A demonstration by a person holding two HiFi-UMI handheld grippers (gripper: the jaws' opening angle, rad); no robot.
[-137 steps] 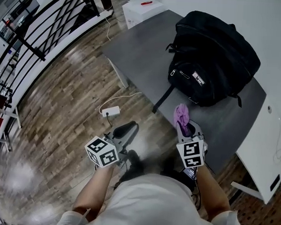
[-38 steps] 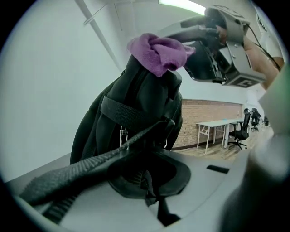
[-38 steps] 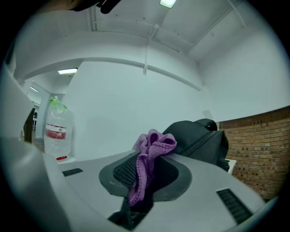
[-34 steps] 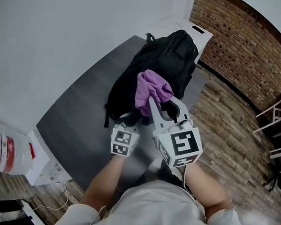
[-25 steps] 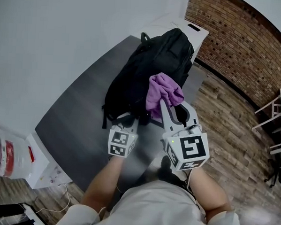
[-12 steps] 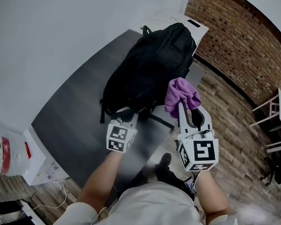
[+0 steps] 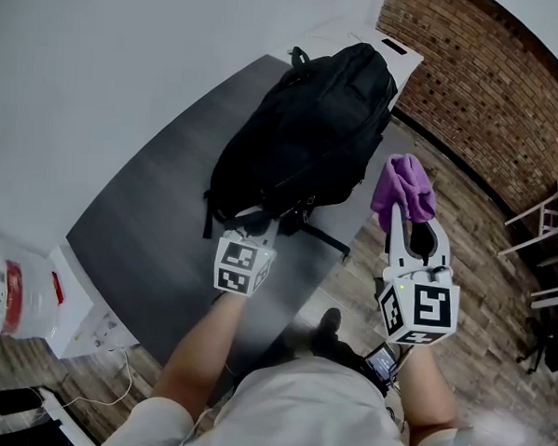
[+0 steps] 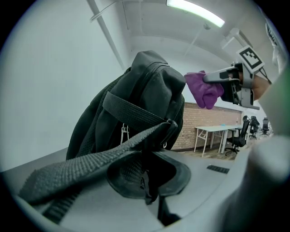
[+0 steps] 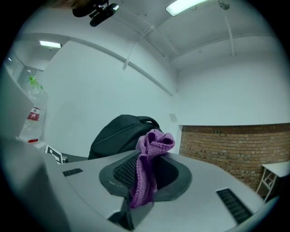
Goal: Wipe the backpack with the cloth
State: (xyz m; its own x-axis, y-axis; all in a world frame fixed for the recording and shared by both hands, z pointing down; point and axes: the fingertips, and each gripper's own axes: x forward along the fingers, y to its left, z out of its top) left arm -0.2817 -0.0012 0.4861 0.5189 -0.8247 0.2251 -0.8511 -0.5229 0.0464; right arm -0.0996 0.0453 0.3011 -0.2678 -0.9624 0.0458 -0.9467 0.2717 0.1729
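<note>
Cloth (image 7: pixel 404 189) (purple, bunched) sits clamped in my right gripper (image 7: pixel 403 217), held apart from the black backpack (image 7: pixel 303 125); my left gripper (image 7: pixel 258 224) is closed on its strap (image 8: pixel 90 167).

We look steeply down from the head, backpack (image 7: pixel 303 125) at twelve o'clock. Both gripper views share it: left pressed close, right farther back.

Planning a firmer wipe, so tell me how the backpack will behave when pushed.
The backpack looks like soft, bulging fabric, so it will probably dent rather than resist. It lies on its broad side, so tipping seems unlikely. It might slide on the smooth table, though the left gripper shut on its strap should check that.
</note>
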